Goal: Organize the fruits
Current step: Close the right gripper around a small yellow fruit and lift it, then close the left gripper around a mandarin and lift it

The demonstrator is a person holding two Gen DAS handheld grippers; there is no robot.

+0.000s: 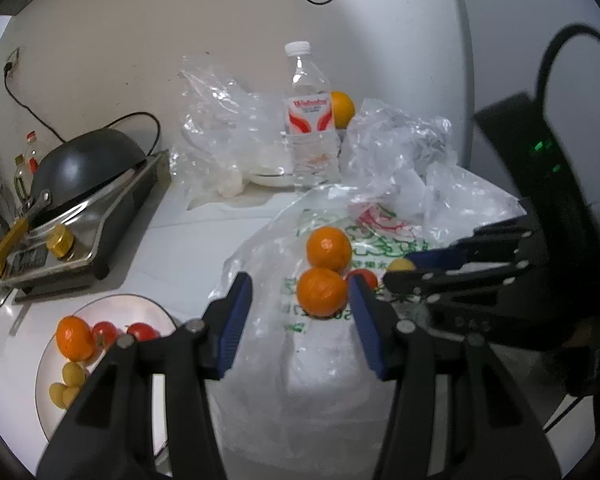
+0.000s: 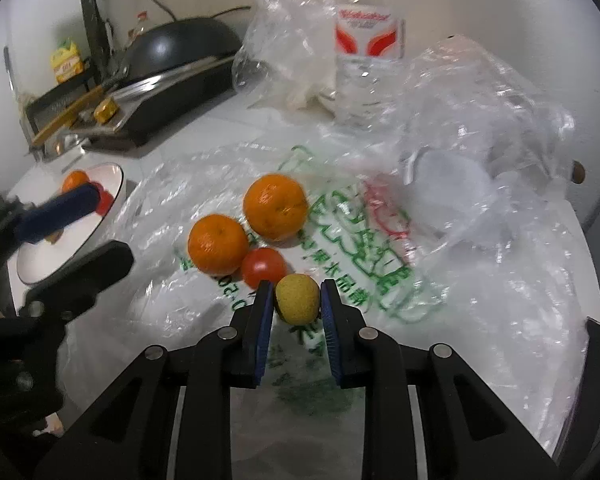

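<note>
In the right wrist view my right gripper (image 2: 296, 285) is shut on a small yellow-green fruit (image 2: 298, 299) lying on a printed plastic bag (image 2: 359, 248). A red tomato (image 2: 264, 266) and two oranges (image 2: 218, 244) (image 2: 276, 206) lie just beyond it. The left wrist view shows my left gripper (image 1: 299, 280) open over the same bag, with the nearer orange (image 1: 321, 292) just past its tips against the right finger. At lower left a white plate (image 1: 140, 300) holds an orange (image 1: 74, 338), tomatoes (image 1: 142, 332) and small yellow fruits (image 1: 72, 374). The right gripper (image 1: 397, 268) reaches in from the right.
A water bottle (image 1: 309, 120) stands at the back with another orange (image 1: 341, 108) behind it. Crumpled clear bags (image 1: 399, 140) lie around it. A portable stove with a dark wok (image 1: 84, 168) sits at the left. A black cable hangs on the right.
</note>
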